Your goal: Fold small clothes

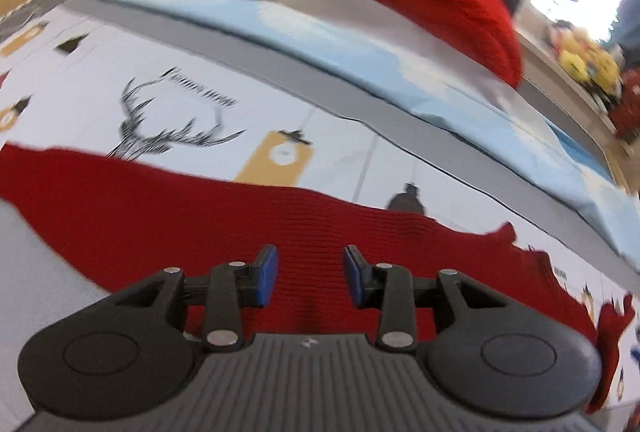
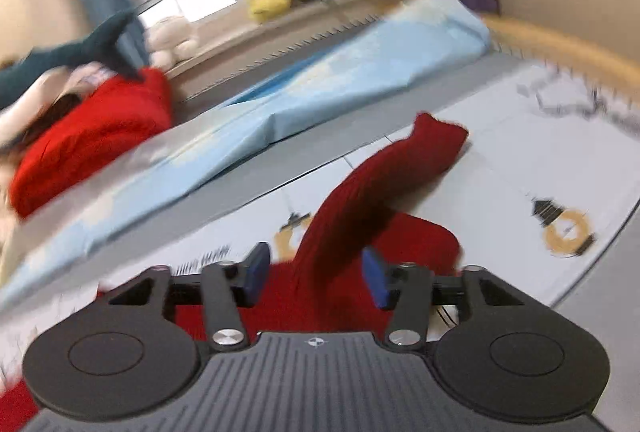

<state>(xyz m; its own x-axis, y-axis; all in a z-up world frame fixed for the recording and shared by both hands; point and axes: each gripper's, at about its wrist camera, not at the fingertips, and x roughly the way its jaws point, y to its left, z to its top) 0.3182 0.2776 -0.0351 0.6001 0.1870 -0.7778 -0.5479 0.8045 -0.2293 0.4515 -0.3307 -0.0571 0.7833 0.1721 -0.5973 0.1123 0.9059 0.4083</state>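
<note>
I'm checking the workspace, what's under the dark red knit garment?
The dark red knit garment lies on a printed bedsheet with a deer drawing. Whatever print it covers is hidden.

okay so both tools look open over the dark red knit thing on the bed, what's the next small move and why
Probably lower the right tool and close it on the raised sleeve of the dark red knit garment. That sleeve stands up off the patterned sheet between open blue pads that are not pressing it, while the left tool sits open above flat fabric.
</note>
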